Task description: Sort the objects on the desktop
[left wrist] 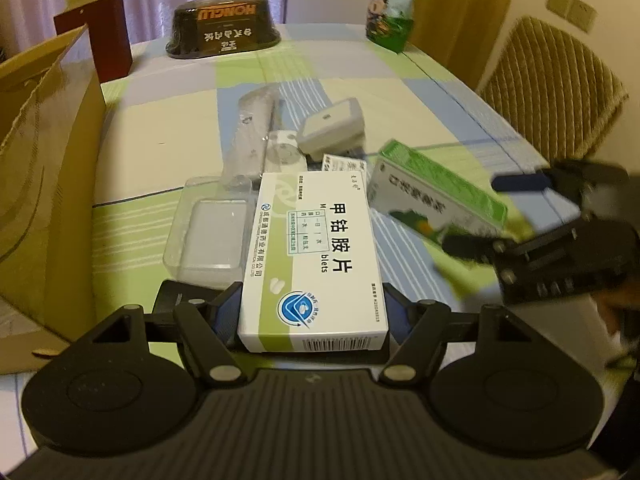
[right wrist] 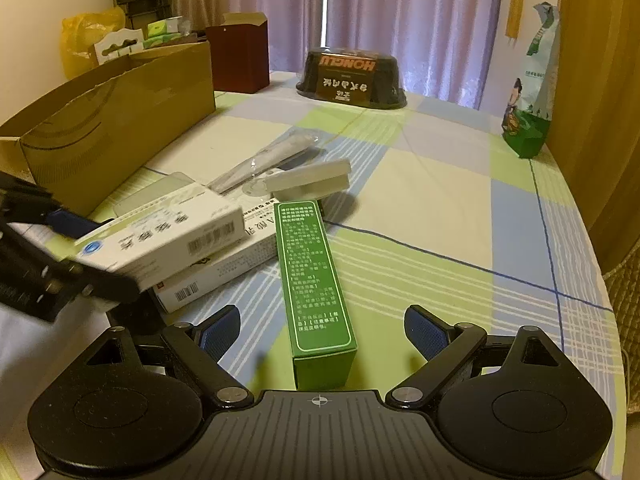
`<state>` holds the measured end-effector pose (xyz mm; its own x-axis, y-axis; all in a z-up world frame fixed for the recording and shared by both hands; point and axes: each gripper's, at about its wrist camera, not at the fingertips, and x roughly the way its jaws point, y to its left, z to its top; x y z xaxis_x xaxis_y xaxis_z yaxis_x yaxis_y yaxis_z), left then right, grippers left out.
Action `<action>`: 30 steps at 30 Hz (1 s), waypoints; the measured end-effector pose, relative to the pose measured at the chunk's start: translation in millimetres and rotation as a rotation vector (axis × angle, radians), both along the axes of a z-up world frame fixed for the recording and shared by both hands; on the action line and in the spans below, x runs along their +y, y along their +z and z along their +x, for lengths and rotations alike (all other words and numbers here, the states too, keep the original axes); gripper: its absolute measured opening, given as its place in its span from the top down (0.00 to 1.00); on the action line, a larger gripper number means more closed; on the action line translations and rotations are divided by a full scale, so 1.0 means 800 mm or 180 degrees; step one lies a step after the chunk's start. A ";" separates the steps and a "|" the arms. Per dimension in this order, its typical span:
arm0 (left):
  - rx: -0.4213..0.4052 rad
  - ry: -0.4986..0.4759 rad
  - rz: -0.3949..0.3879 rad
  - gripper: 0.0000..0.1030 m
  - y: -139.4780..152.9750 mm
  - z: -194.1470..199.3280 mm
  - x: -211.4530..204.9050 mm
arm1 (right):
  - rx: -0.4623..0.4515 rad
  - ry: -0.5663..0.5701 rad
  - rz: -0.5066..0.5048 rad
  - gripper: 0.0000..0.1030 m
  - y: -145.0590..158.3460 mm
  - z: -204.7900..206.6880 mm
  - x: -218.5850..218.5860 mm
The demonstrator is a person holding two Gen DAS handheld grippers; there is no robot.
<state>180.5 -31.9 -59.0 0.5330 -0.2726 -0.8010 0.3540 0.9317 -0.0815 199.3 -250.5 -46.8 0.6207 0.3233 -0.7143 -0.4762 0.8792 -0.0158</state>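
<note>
My left gripper [left wrist: 312, 308] is shut on a white and green medicine box [left wrist: 316, 256], held flat just above the table. The right wrist view shows that gripper [right wrist: 60, 248] at the left with the same box [right wrist: 160, 236] in it. My right gripper [right wrist: 322, 332] is open, its blue pads well clear of a long green box [right wrist: 316, 280] lying between them on the checked tablecloth. In the left wrist view the right gripper [left wrist: 494, 212] sits at the right, around the green box [left wrist: 436, 192].
Another white medicine box [right wrist: 216, 276] lies under the held one. A clear blister tray [left wrist: 208, 232], a wrapped long item [left wrist: 252, 128] and a small white case [left wrist: 332, 128] lie mid-table. An open cardboard box [right wrist: 120, 120] stands left; a black tub [right wrist: 352, 76] and green bag [right wrist: 532, 92] stand far back.
</note>
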 end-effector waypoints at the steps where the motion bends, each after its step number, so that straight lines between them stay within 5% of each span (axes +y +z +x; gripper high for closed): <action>1: 0.0000 -0.0021 0.0032 0.35 -0.001 -0.003 -0.001 | -0.0006 0.0018 -0.0005 0.10 0.000 0.001 0.002; 5: 0.0018 -0.0072 0.0097 0.34 -0.006 -0.007 -0.004 | -0.0025 0.0105 -0.0039 0.11 -0.003 0.008 0.009; 8: 0.0010 -0.0072 0.0106 0.30 -0.007 -0.003 -0.005 | -0.0010 0.0157 -0.0070 0.30 -0.006 0.014 0.014; 17: -0.0016 -0.0140 0.0164 0.31 -0.007 0.011 -0.016 | -0.0027 0.0243 -0.0119 0.31 -0.011 0.021 0.019; 19: -0.0015 -0.0149 0.0188 0.34 -0.008 0.011 -0.018 | -0.0014 0.0275 -0.0147 0.46 -0.012 0.022 0.021; 22: -0.0018 -0.0153 0.0227 0.34 -0.009 0.011 -0.020 | -0.0004 0.0312 -0.0199 0.50 -0.014 0.022 0.025; 24: -0.0036 -0.0157 0.0245 0.35 -0.010 0.009 -0.020 | 0.0007 0.0325 -0.0222 0.70 -0.016 0.022 0.027; 30: -0.0052 -0.0143 0.0241 0.35 -0.010 0.000 -0.017 | 0.0036 0.0266 -0.0184 0.71 -0.013 0.016 0.027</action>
<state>180.6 -45.5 -67.0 0.5347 -0.2355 -0.8116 0.3961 0.9182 -0.0054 212.4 -229.3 -57.3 0.5851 0.3318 -0.7400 -0.5484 0.8341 -0.0596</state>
